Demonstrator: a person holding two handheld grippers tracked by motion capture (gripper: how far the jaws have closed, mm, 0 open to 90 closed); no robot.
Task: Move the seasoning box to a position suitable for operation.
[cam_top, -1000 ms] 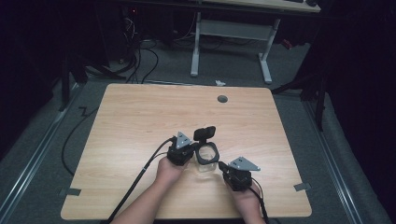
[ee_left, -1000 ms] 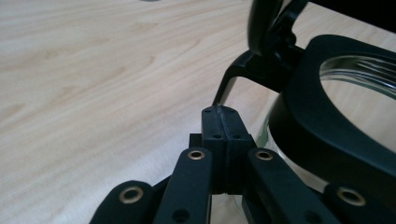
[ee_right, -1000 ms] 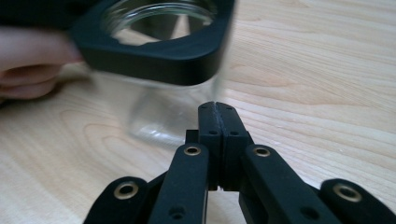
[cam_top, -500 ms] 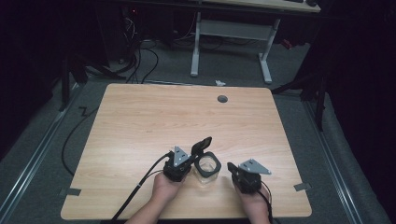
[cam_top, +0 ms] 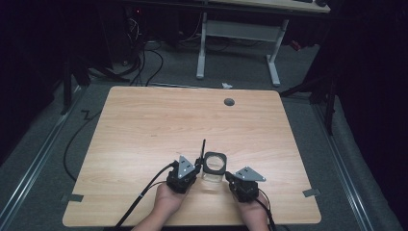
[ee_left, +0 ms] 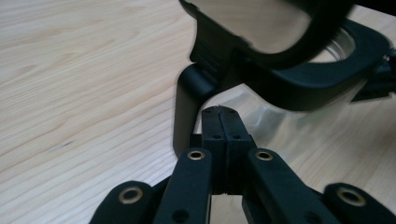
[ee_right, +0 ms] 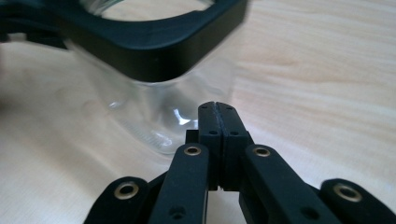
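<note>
Here, closed tools [cam_top: 198, 169] flanking clear jar [cam_top: 213, 168].

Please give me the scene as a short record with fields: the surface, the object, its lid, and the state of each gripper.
surface: wooden table
object: clear container with black rim, standing near the front edge
lid: black, hinged open, standing up at the container's left
left gripper: jaws shut, left of the container
right gripper: jaws shut, right of the container
</note>
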